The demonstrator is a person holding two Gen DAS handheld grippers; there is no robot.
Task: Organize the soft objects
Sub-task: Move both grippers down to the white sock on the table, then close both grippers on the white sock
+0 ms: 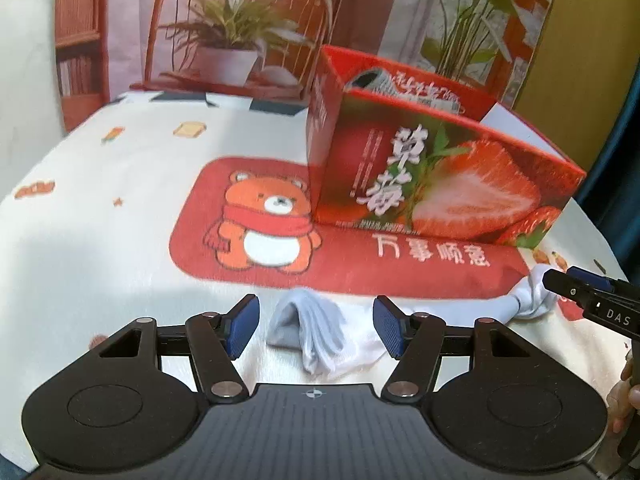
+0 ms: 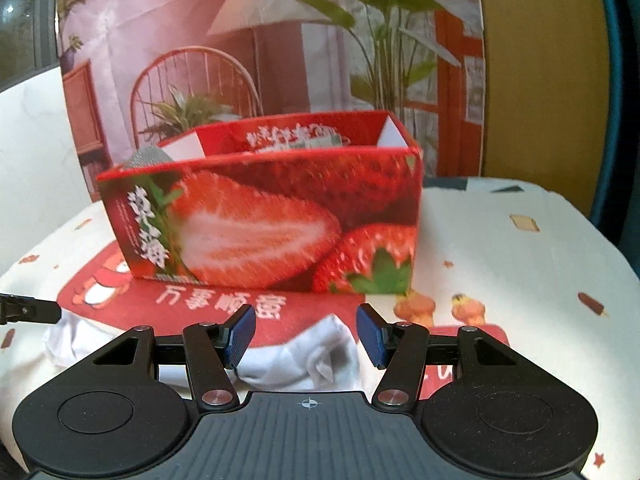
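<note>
My left tongs [image 1: 316, 326] stand wide, one white sock [image 1: 316, 330] end between the pads; my right tongs [image 2: 306, 334] stand wide over its other end. The sock's long axis runs between them. Behind: strawberry box [image 1: 432, 184], bear-print cloth [image 1: 100, 200] on the counter, printed backdrop [image 2: 280, 40].

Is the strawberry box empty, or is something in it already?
Not empty. The strawberry box stands upright and open-topped, with grey knitted fabric poking above its rim. How full, cannot tell.
</note>
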